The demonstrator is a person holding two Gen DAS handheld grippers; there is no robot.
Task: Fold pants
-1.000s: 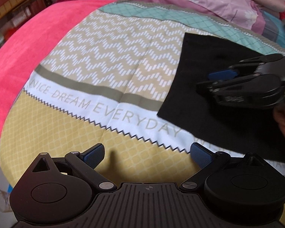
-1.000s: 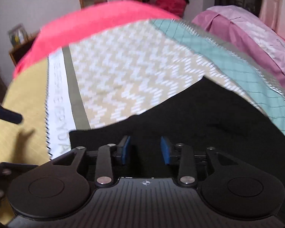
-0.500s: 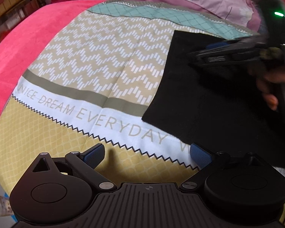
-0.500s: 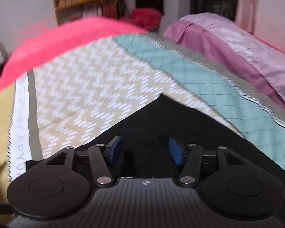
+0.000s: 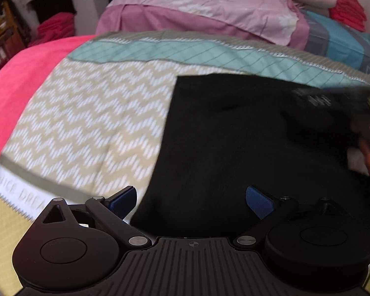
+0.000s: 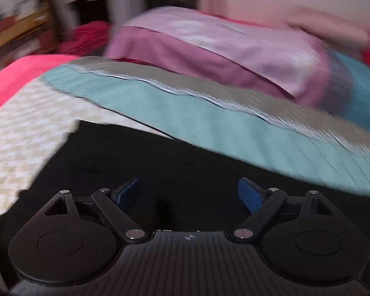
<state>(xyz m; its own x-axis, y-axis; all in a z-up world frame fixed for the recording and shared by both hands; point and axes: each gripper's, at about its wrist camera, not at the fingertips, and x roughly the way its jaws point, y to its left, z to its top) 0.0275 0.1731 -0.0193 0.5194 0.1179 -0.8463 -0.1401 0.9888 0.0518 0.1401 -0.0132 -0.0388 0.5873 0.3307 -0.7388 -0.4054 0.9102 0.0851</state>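
Observation:
The black pants point(image 5: 229, 135) lie flat as a folded rectangle on the patterned bedspread point(image 5: 91, 113). My left gripper point(image 5: 191, 201) is open and empty, its fingers straddling the pants' near left corner. The right gripper's body shows blurred at the right edge of the left wrist view point(image 5: 333, 98), over the pants. In the right wrist view the pants point(image 6: 185, 162) fill the lower middle. My right gripper point(image 6: 188, 193) is open wide and empty just above them.
A pink blanket point(image 5: 17, 79) covers the bed's left side. Purple and blue pillows point(image 5: 222, 12) lie along the far edge. A wooden shelf point(image 6: 19, 32) and red cloth stand beyond the bed at the back left.
My left gripper moved right, over the pants' near corner. My right gripper opened wider and swung right, toward the pants' far edge. The pants did not move.

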